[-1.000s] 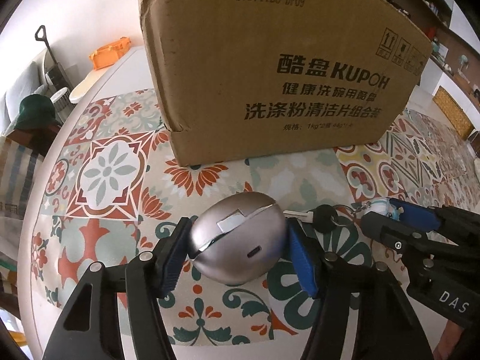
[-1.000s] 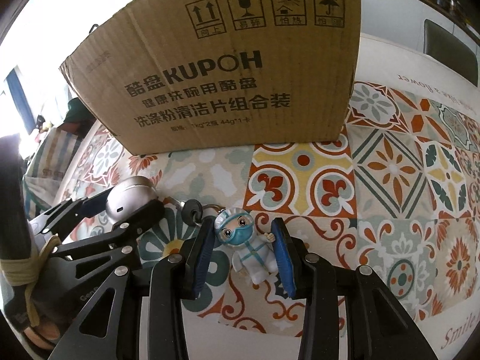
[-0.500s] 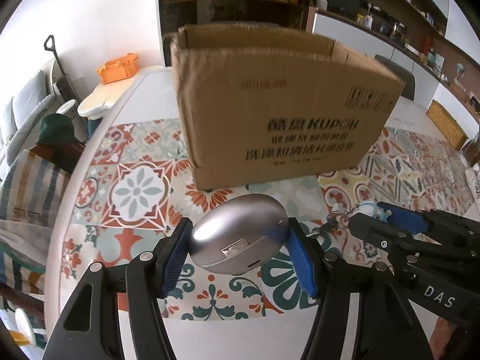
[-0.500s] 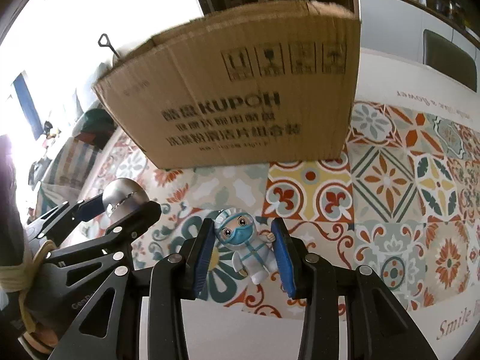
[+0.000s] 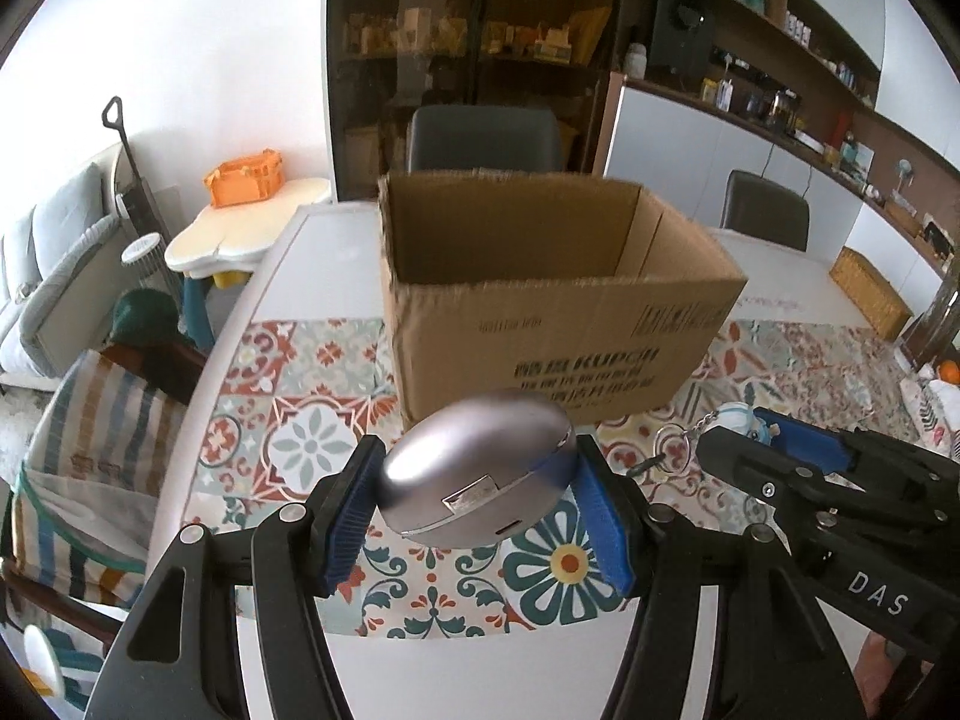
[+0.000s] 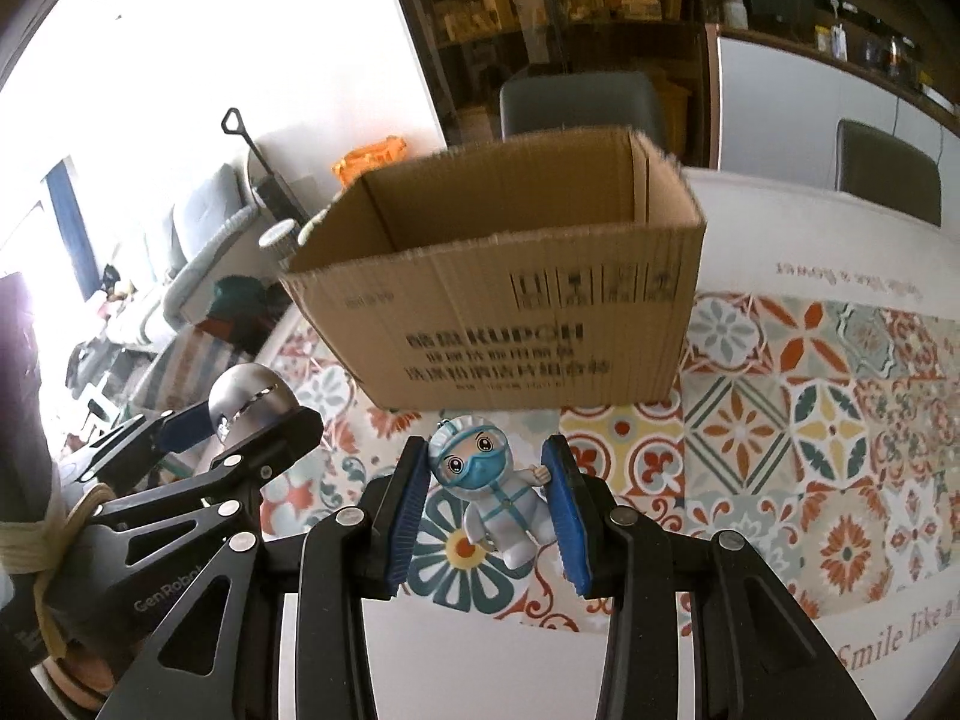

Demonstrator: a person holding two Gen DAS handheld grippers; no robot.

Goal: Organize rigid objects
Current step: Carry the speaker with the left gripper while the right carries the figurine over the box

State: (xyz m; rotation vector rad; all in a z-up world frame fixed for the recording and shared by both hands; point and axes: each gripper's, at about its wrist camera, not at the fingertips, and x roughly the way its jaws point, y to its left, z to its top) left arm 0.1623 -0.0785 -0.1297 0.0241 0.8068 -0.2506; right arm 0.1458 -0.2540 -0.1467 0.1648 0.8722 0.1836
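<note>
Two grippers are up off the table, side by side, and both are tilted downward toward the patterned tablecloth (image 5: 312,396) with the open cardboard box (image 5: 558,324) ahead of them.

Your left gripper (image 5: 480,504) is clamped on the silver egg-shaped case (image 5: 480,474). Its blue pads (image 5: 354,516) press on the two long ends of the case, so the case lies crosswise between the fingers, its seam and small latch facing the camera. The case hangs in the air, clear of the cloth, and in the left wrist view it overlaps the lower front wall of the box.

Your right gripper (image 6: 489,510) is clenched on the small figurine in a white protective suit (image 6: 492,498). The pads (image 6: 564,510) squeeze it at the shoulders and arms; the figure is tilted, head toward the box, blue mask facing the camera. A key ring and chain (image 5: 672,456) dangle from it, seen in the left wrist view just beyond the right gripper's tip.

From the right wrist view, your left gripper sits to the left and slightly ahead, near but not touching the right one. A sleeve and a wrist wrapped in pale cord (image 6: 30,546) show at the far left edge.

The box stands on the tablecloth with its flaps open and its printed side toward you; what can be seen of its inside walls is bare cardboard. Grey chairs (image 5: 486,138) stand behind the table.
</note>
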